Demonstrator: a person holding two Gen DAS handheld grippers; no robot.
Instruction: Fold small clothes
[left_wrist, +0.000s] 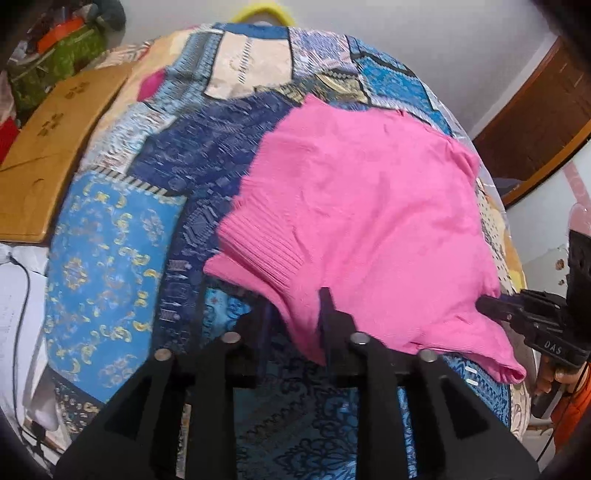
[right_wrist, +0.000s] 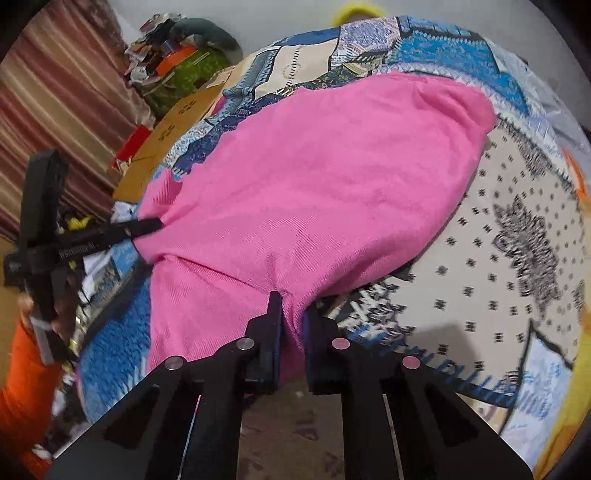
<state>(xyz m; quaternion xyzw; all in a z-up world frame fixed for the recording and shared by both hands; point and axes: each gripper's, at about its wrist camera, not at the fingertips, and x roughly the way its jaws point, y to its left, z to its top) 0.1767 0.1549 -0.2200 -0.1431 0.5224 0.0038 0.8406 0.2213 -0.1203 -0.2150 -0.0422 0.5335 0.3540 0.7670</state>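
A: Sweater (left_wrist: 362, 206), pink knit, lies spread on the patchwork bedspread (left_wrist: 110, 266), reaching to the bed's near edge. From the left wrist view I see its ribbed hem (left_wrist: 258, 247) bunched on the left and a loose end hanging over the near edge at the right.

B: The right wrist view shows more of the body, a broad pink sheet running toward the far side of the bed, and a cream patch with black motifs (right_wrist: 517, 236) beside it that your view barely catches.

A: The left tongs (left_wrist: 291, 314) have one finger (left_wrist: 328, 314) lying on the pink cloth; the other sits off the cloth over the blue print. The jaws stand partly apart, and I see no pinch on the knit.

B: From my side the left tongs (right_wrist: 151, 227) show only as a dark tip touching the sweater's left edge, held by a hand (right_wrist: 48, 314) with an orange sleeve (right_wrist: 26, 373) below it. The right tongs (right_wrist: 291, 310) are closed on a fold of the sweater at the near edge; pink cloth fills the narrow gap between the fingers.

A: My view shows the right tongs (left_wrist: 491, 306) from the side, tip against the sweater's right edge. I also see a brown cardboard sheet (left_wrist: 48, 147) at the bed's left edge.

B: I see that sheet too, with striped curtains (right_wrist: 62, 96) behind it.
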